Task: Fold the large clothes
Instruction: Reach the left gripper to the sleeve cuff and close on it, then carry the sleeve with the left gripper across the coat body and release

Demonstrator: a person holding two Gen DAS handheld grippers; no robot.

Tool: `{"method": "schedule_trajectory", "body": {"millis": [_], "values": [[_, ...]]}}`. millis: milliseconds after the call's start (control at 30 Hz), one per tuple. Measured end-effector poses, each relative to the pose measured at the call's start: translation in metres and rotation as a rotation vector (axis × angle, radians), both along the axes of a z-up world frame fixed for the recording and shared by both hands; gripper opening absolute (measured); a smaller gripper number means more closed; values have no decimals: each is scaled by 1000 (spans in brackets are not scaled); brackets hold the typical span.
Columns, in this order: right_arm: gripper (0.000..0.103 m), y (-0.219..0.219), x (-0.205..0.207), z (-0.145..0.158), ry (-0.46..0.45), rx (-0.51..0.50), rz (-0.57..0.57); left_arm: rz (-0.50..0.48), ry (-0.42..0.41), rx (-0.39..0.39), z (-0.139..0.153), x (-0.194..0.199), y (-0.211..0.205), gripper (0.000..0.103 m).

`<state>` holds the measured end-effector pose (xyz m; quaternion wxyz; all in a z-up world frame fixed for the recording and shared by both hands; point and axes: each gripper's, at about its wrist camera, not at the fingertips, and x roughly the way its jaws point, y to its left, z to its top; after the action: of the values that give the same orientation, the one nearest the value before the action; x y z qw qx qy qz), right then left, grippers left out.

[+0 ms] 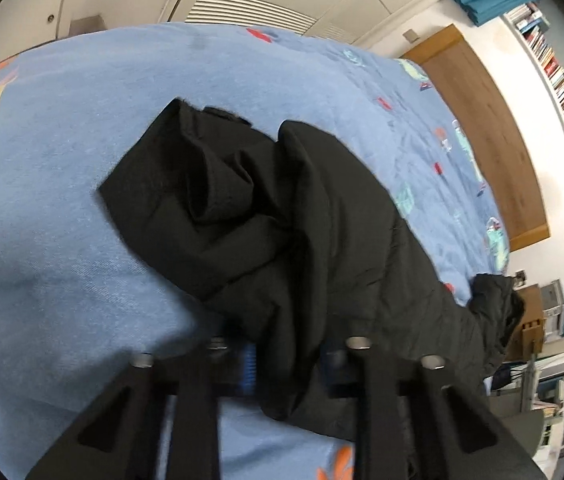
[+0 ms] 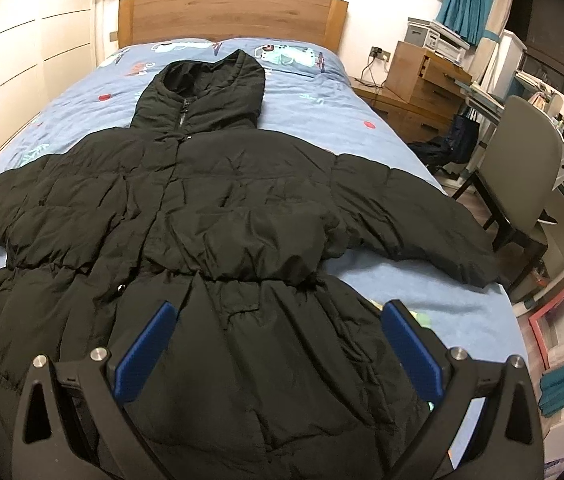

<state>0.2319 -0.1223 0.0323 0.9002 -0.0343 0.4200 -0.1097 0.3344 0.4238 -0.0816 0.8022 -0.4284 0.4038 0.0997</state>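
Lying face up on the bed (image 2: pixel 422 300), the black hooded coat (image 2: pixel 217 216) is spreading its long axis from the hem, nearest the right camera, up to the hood (image 2: pixel 205 92) near the wooden headboard (image 2: pixel 233 12). Both sleeves are stretching outward across the blue bedcover, the one on the right of the view reaching close to the mattress edge.

The right hand-held gripper (image 2: pixel 277 344) is hovering above the lower skirt of the coat, pointing steeply downward, with its blue pads (image 2: pixel 145 352) standing wide apart and nothing pressed between them. The coat is therefore lying directly ahead of and beneath this gripper, its centre line running away from the fingers.

The left hand-held gripper (image 1: pixel 282 364) is working at one side of the garment. In its own view black fabric (image 1: pixel 294 260) is bunching up and passing down between the fingers, which are standing close together; a blue pad is showing just beside the cloth. It appears to be pinching a fold of the coat, probably a sleeve or side panel, though blur is hiding the exact contact. The frame is tilted, suggesting a rolled wrist.

As a judgement, the left hand is nearer to a usable grip, and the coming fold is likely to carry that side inward across the coat's long axis.
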Motion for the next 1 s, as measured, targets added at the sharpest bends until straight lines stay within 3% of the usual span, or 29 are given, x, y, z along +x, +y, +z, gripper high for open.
{"method": "schedule_trajectory", "body": {"millis": [200, 467, 600, 767, 1000], "values": [[103, 2, -9, 10, -24, -1, 13, -32, -42, 69, 33, 0, -15, 7], [103, -15, -33, 34, -96, 22, -5, -144, -162, 165, 119, -3, -68, 6], [103, -29, -47, 39, -121, 42, -18, -230, -231, 207, 166, -7, -116, 6], [103, -56, -69, 44, -150, 65, -54, -347, -292, 240, 202, -9, -187, 6], [103, -98, -100, 46, -180, 73, -120, -515, -303, 300, 210, 0, -294, 6]]}}
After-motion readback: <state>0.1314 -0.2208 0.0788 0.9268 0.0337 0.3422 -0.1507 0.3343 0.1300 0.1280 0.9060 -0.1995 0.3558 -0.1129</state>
